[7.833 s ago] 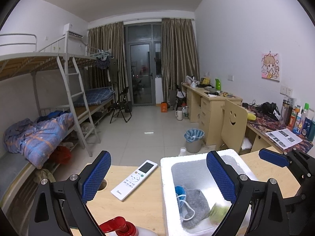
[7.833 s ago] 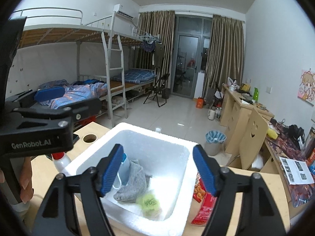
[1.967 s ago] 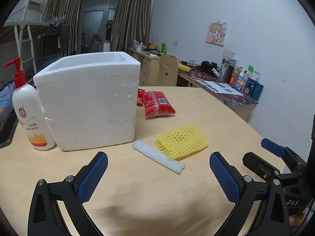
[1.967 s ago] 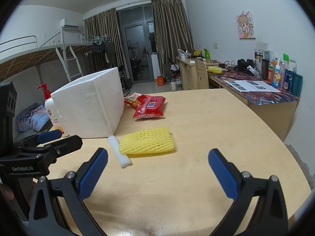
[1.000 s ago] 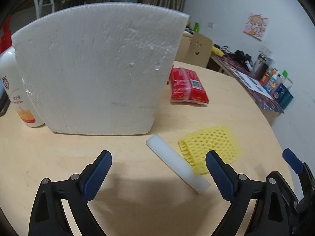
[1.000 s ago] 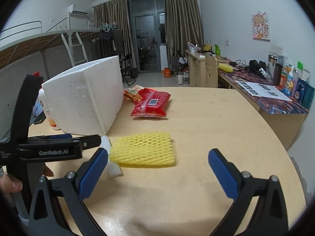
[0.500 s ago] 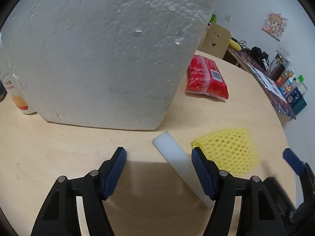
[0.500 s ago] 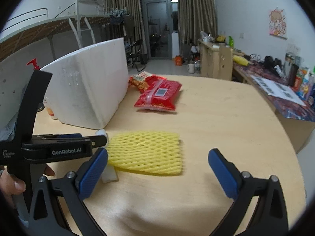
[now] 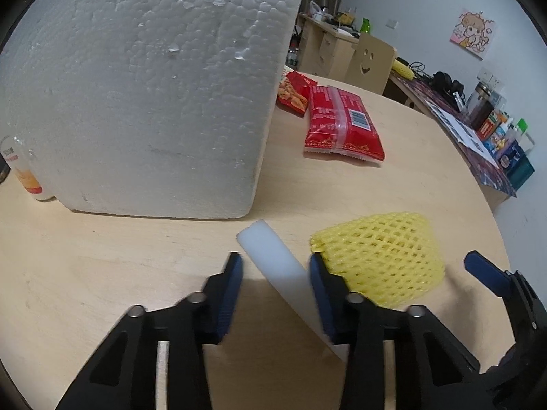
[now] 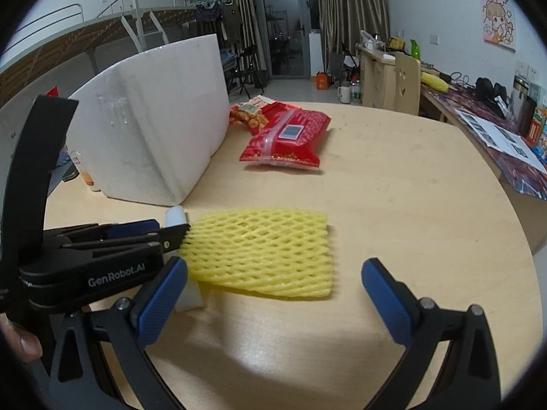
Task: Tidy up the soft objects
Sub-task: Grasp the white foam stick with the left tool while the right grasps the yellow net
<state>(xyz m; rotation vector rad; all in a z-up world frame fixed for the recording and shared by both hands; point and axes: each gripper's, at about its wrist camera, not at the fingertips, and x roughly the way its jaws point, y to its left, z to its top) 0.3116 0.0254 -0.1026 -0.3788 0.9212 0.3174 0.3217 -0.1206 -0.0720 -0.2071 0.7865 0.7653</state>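
Observation:
A white foam strip (image 9: 273, 259) lies on the wooden table, slanting toward the lower right. My left gripper (image 9: 277, 280) straddles it, jaws narrowed around it with a small gap left on the left side; its right pad touches the strip. A yellow foam net sleeve (image 9: 379, 259) lies just right of the strip, also in the right wrist view (image 10: 263, 249). My right gripper (image 10: 273, 294) is wide open and empty, just in front of the yellow net. The white foam box (image 9: 147, 85) stands behind. The left gripper also shows in the right wrist view (image 10: 171, 230).
Red snack packs (image 9: 338, 126) lie beside the box on the far right. A lotion bottle (image 9: 24, 174) stands left of the box. The round table edge (image 10: 526, 239) curves at the right, with a cluttered desk (image 10: 495, 130) beyond.
My left gripper has come down to the white strip and its jaws have narrowed around it. The right gripper has edged closer to the yellow net and stays wide open.

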